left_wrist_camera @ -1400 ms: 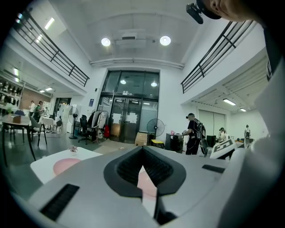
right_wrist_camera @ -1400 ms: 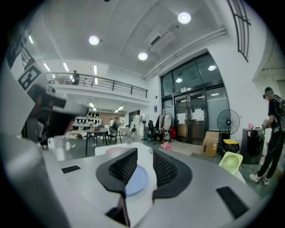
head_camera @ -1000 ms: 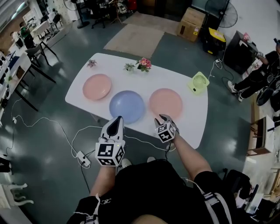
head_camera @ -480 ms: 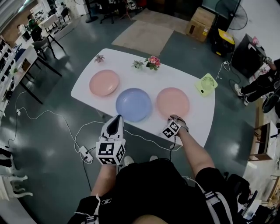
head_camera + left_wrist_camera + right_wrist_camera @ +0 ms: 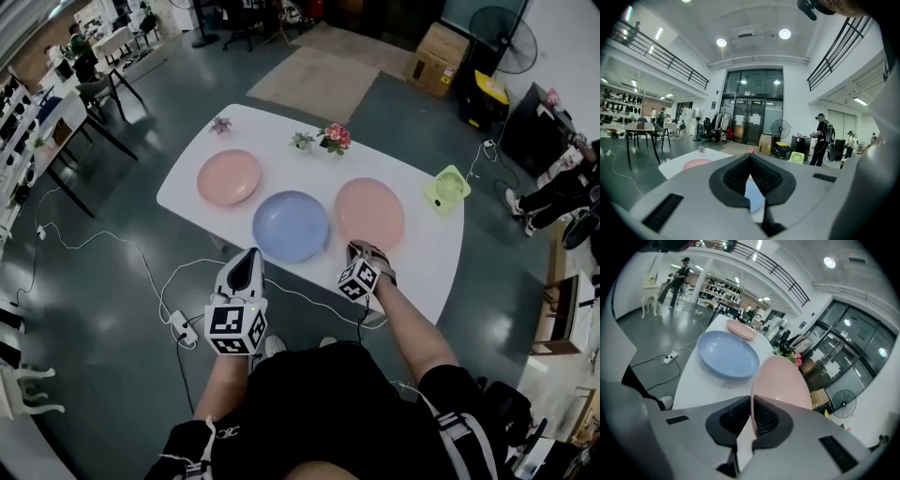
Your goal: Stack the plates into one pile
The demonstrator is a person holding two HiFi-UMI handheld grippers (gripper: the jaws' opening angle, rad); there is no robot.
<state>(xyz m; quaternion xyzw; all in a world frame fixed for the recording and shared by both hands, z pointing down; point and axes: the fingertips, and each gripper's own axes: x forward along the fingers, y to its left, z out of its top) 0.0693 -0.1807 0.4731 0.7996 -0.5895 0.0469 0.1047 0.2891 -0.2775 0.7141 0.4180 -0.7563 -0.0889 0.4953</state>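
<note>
1. A white desk (image 5: 424,246) with rounded corners is found standing on a glossy dark grey floor (image 5: 103,234) in a large hall. Beyond it, a tan mat (image 5: 314,82), a cardboard box (image 5: 441,58) and a standing fan (image 5: 497,37) are noted.
2. A white cable and a power strip (image 5: 180,328) are seen on the floor left of the person.
3. The left claw (image 5: 248,265) is held short of the desk's near edge, jaws brought together, with nothing gripped.
4. On the desk, the left pink plate (image 5: 229,177) lies flat, apart from the blue plate (image 5: 291,226) at the centre.
5. The right pink plate (image 5: 369,214) lies just beside the blue plate, with a narrow strip of desk between them.
6. The right claw (image 5: 359,249) has just been closing, and its pads are now pressed on the near rim of the right pink plate.
7. Along the far edge, a small pink flower (image 5: 220,124), a small plant (image 5: 301,141) and a pink bouquet (image 5: 336,137) are recorded. A green desk fan (image 5: 447,187) stands at the right end.
8. Black-and-white square patterns are carried on both marker cubes. No lettering on them can be read.
9. Open desk surface is observed at the right end, between the right pink plate and the green fan, and along the near right edge.
</note>
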